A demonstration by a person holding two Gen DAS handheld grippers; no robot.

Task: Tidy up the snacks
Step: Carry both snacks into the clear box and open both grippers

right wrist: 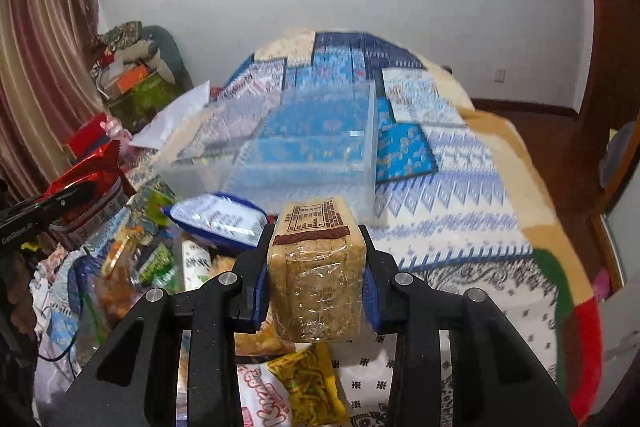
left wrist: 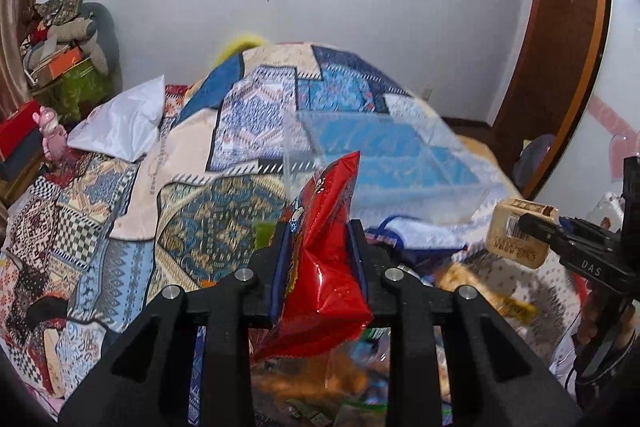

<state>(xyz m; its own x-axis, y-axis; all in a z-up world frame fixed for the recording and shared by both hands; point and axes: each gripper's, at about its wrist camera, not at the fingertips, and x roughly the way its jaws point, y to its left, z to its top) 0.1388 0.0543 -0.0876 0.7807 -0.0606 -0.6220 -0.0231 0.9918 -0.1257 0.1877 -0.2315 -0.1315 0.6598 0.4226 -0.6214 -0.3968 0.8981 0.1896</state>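
The left hand-held gripper point(left wrist: 318, 259) is clamped on a red snack bag point(left wrist: 320, 267), its glossy foil creased between the blue pads; the printing on the bag is too crumpled to read. The right hand-held gripper point(right wrist: 316, 267) is closed tight on a tan cracker pack point(right wrist: 316, 271) wrapped in clear film, held up above the pile; its brown label and table of small print are not legible. In the left view the right tool's arm carries the letters "DAS"; in the right view the left tool's reads "GenROBOT.AI", partly cut off. Below both lies a heap of snack packets point(right wrist: 160, 259), blurred and overlapping, one yellow packet point(right wrist: 308, 387) showing red script. Beyond, a clear plastic bin point(right wrist: 304, 151) sits on the patterned bed quilt point(right wrist: 460, 219).
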